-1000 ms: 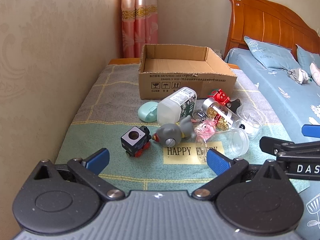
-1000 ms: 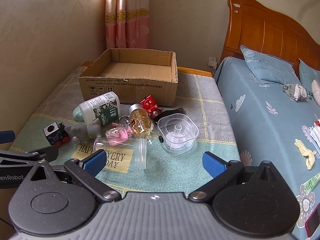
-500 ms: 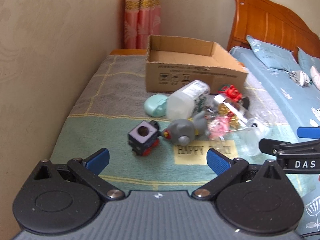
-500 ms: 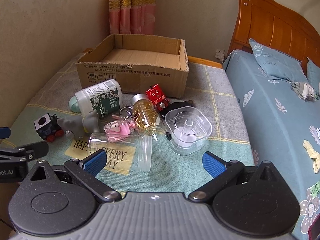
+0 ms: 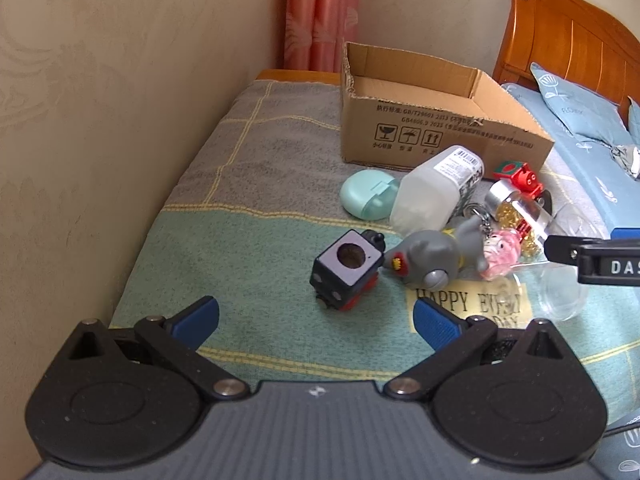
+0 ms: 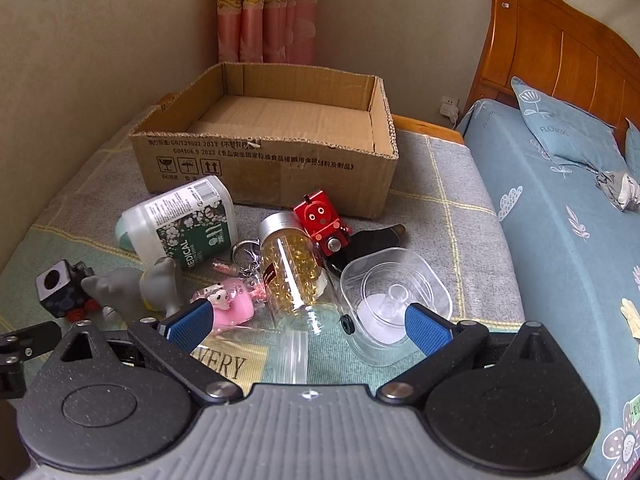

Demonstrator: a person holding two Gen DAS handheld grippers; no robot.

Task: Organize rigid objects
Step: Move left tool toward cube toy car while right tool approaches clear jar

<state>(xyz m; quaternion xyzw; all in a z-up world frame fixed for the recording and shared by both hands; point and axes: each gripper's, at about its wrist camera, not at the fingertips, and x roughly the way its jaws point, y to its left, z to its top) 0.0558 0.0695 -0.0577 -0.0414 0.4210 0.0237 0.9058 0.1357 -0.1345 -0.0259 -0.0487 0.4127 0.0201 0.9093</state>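
An open cardboard box (image 6: 264, 172) stands at the back of the towel-covered table. In front of it lies a pile: a white medical bottle (image 6: 188, 220), a jar of gold capsules (image 6: 296, 268), a red toy train (image 6: 322, 224), a pink keychain (image 6: 230, 304), a grey shark toy (image 5: 434, 256), a black toy train (image 5: 346, 270), a mint case (image 5: 368, 196), a clear square container (image 6: 394, 300) and a clear lying cup (image 6: 288, 350). My left gripper (image 5: 316, 318) is open, just short of the black train. My right gripper (image 6: 306, 322) is open, low over the jar and cup.
A wall runs along the table's left side (image 5: 120, 120). A bed with blue sheets (image 6: 560, 240) and a wooden headboard (image 6: 560, 52) lies to the right. Pink curtains (image 6: 268, 8) hang behind the box. A "HAPPY EVERY DAY" label (image 5: 468, 304) is on the towel.
Both grippers have moved forward and down toward the pile; the objects look larger and closer. The left view has swung toward the black train. Nothing has been grasped.
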